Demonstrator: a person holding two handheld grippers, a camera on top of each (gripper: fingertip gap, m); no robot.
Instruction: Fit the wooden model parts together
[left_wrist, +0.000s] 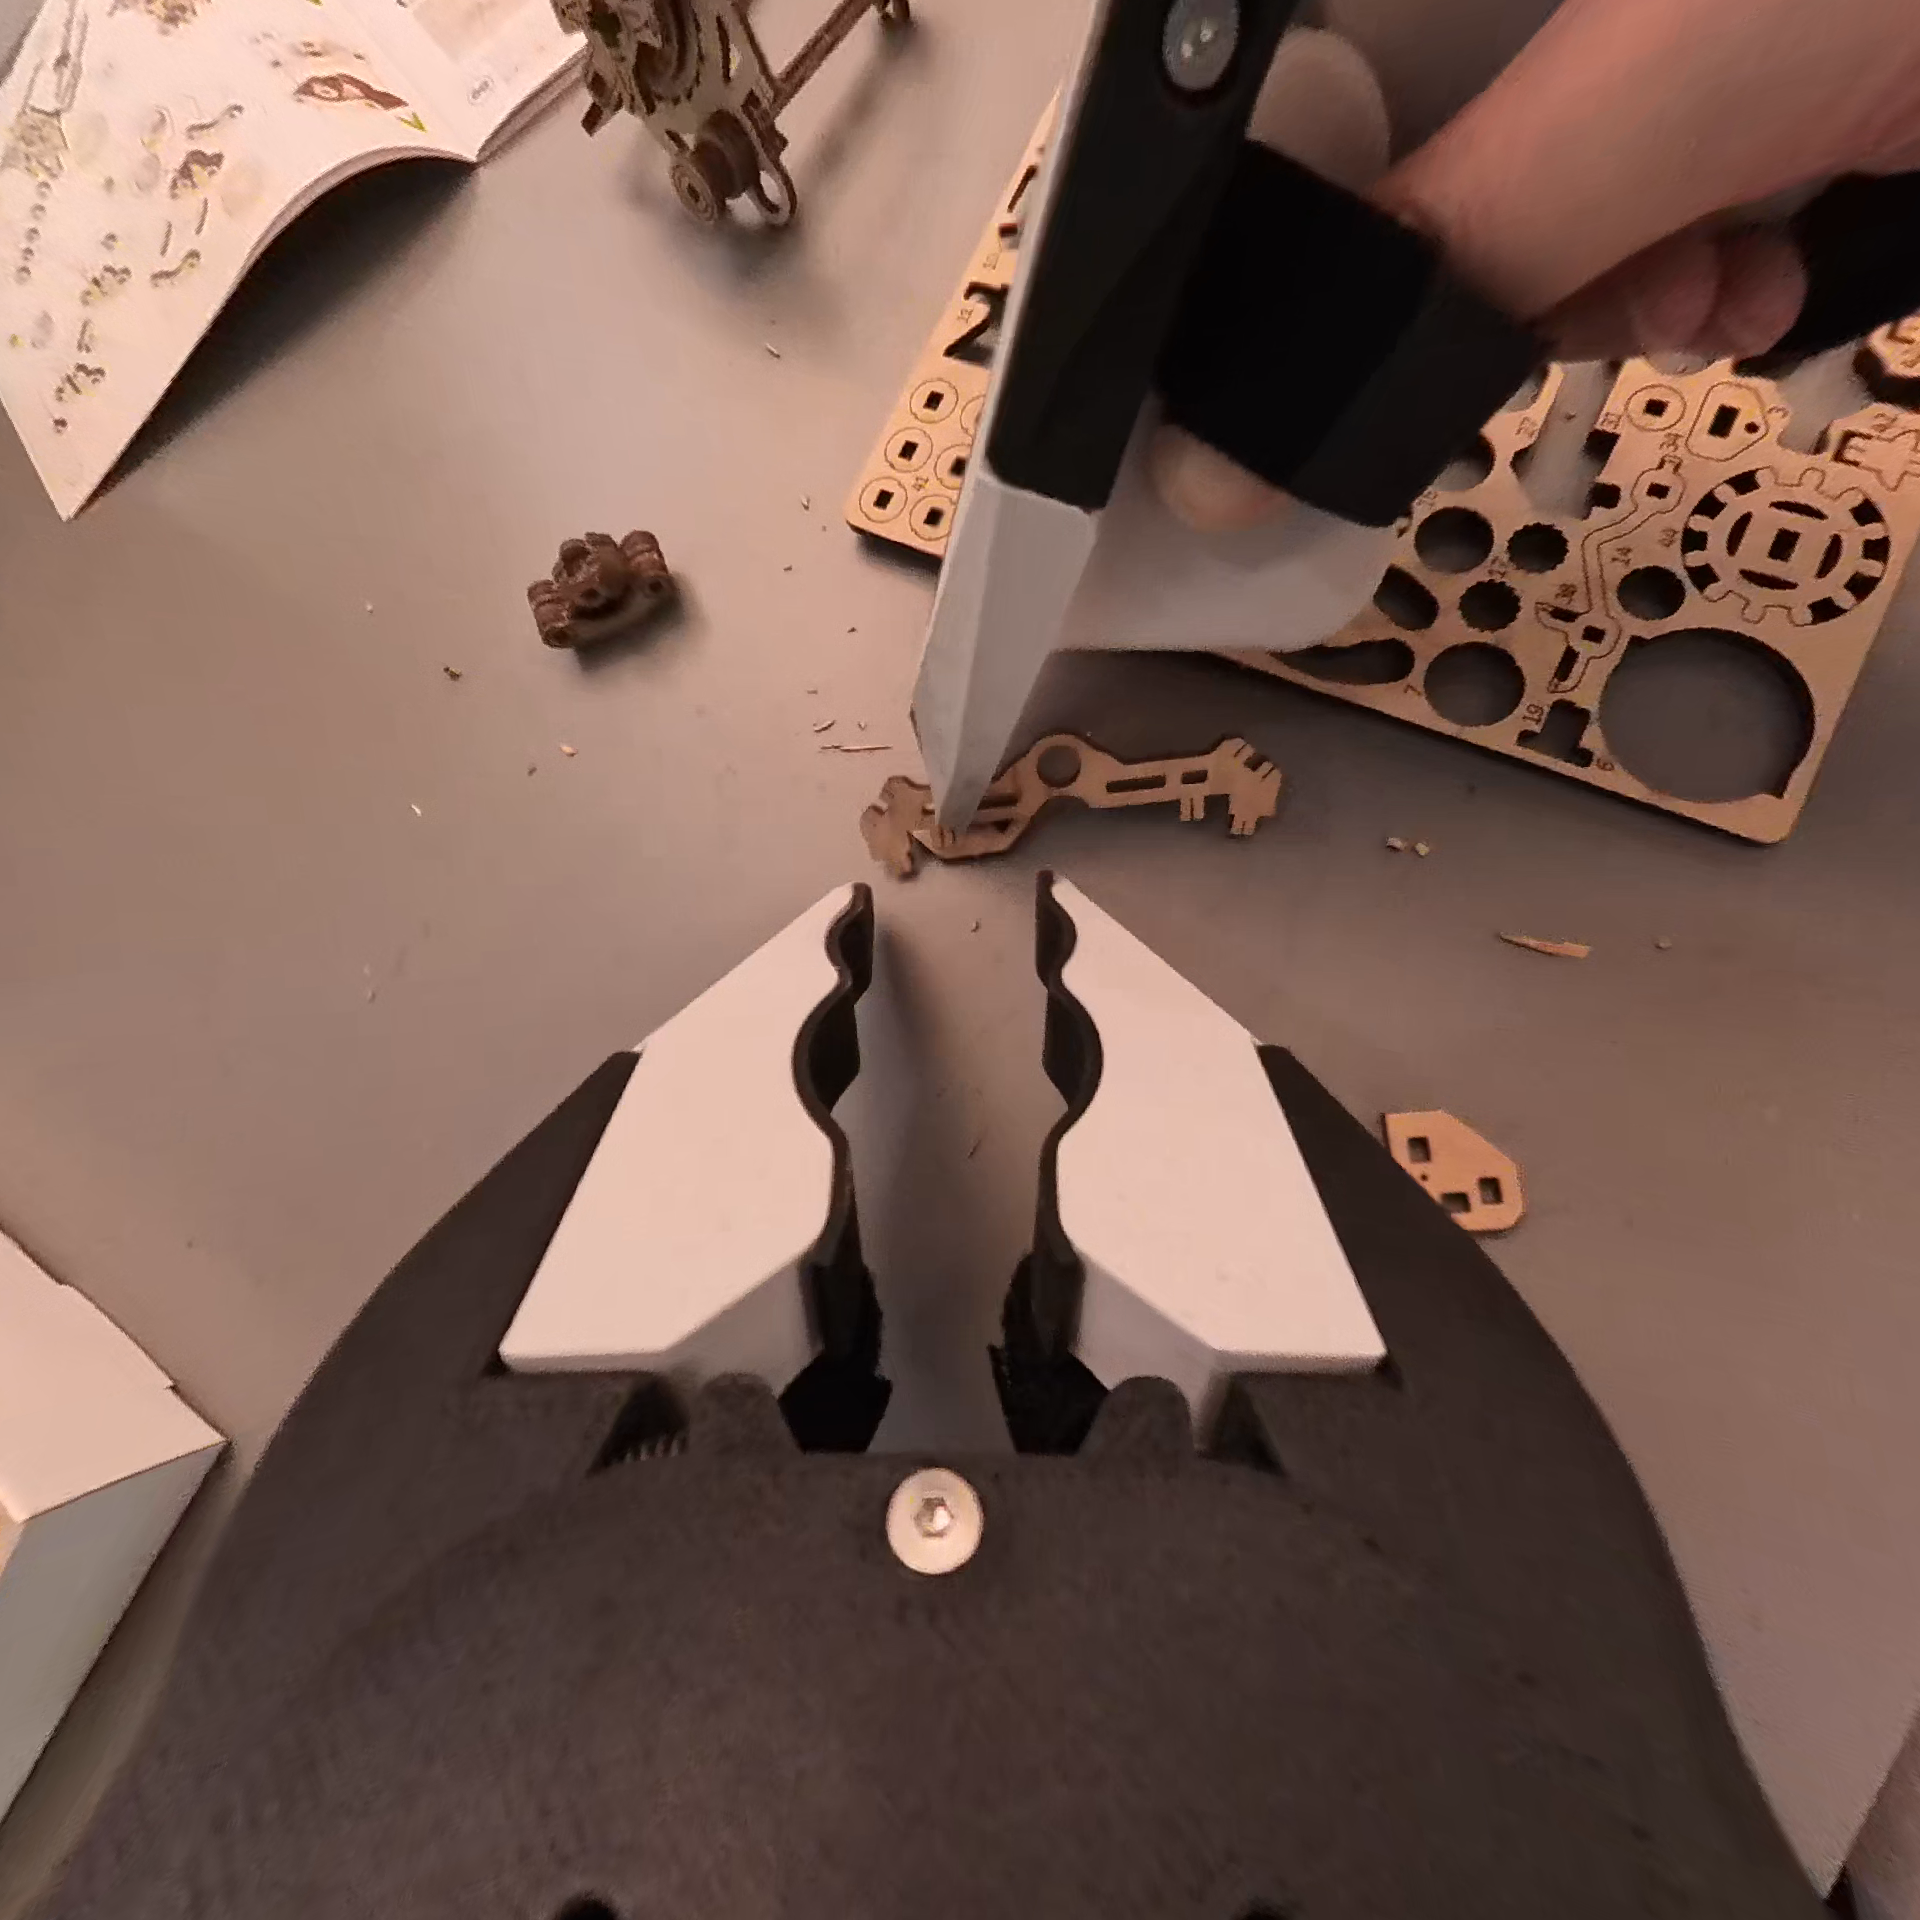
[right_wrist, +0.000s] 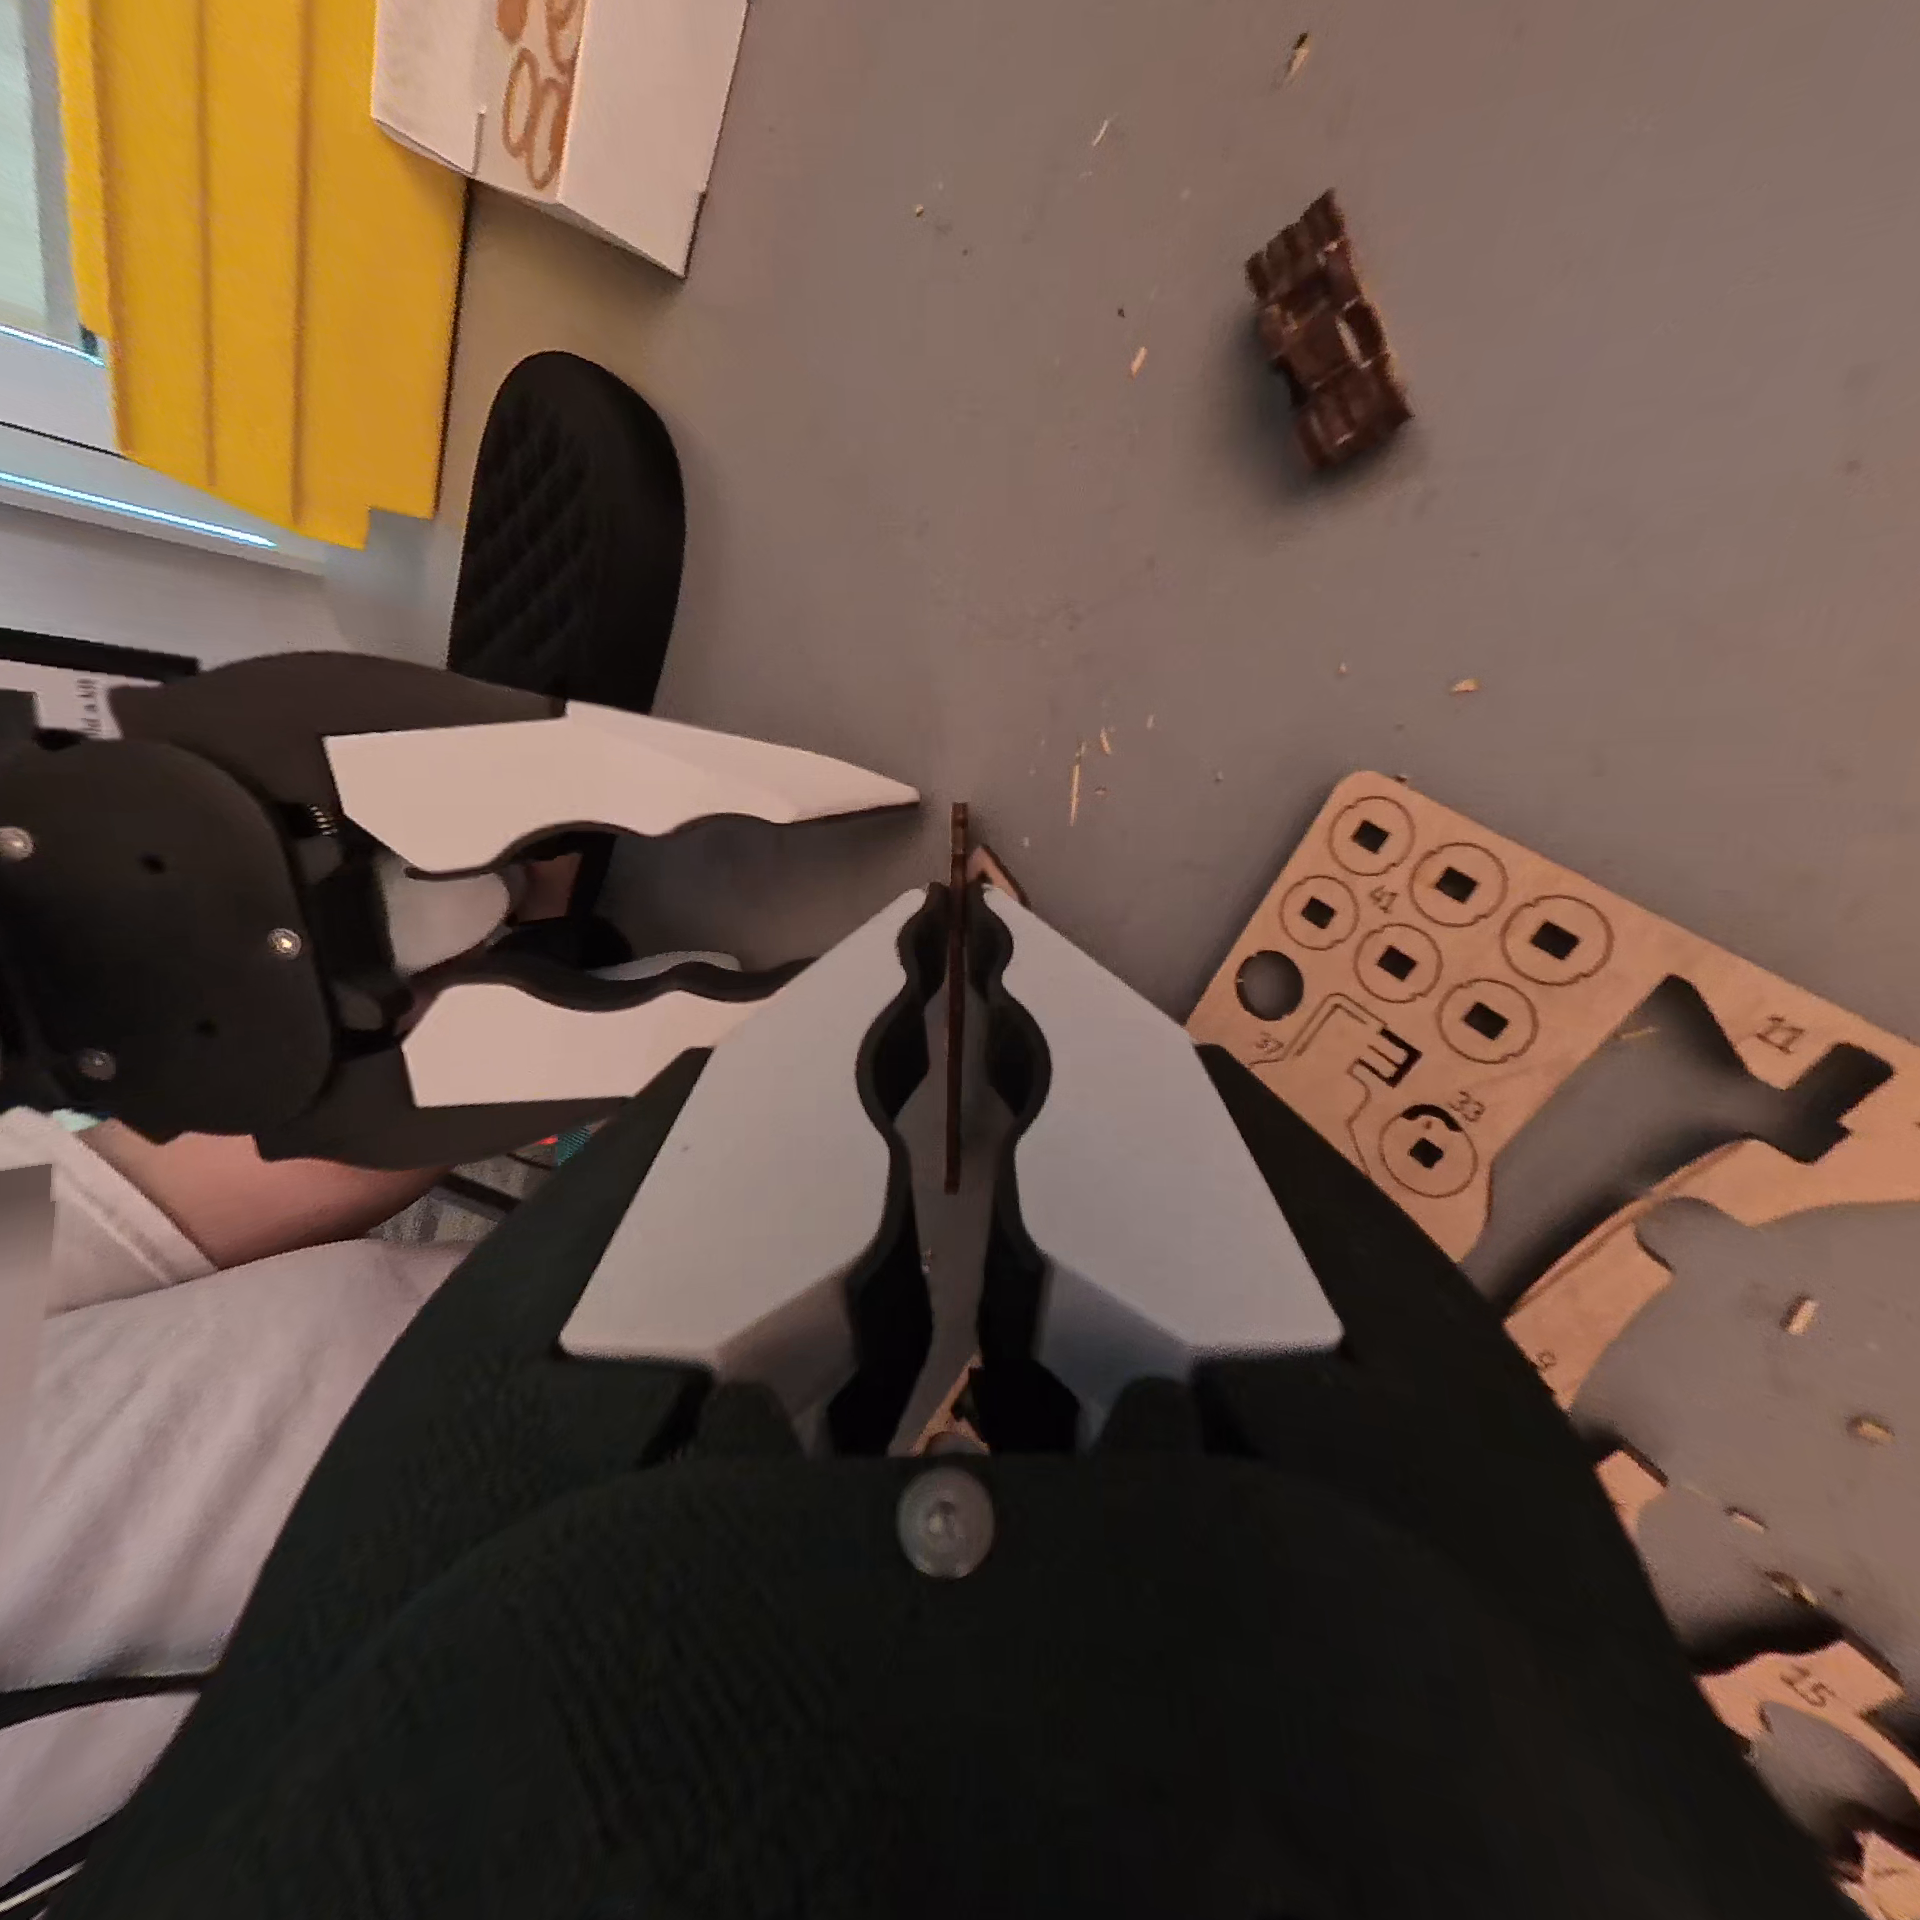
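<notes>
My right tongs (right_wrist: 954, 899) pinch a thin, flat wooden strut (left_wrist: 1132, 784) on edge, one end resting on the grey counter (left_wrist: 520, 831); in the left wrist view it lies beside a small notched piece (left_wrist: 896, 831). My left tongs (left_wrist: 954, 904) hang spread and empty just short of it. I judge the strut needs a firmer second hold, so I would close the left tongs low on its free end, gently, since thin ply snaps. The punched parts sheet (left_wrist: 1558, 644) crowds the right; open counter lies left, apart from 1 dark sub-assembly (left_wrist: 597, 597).
</notes>
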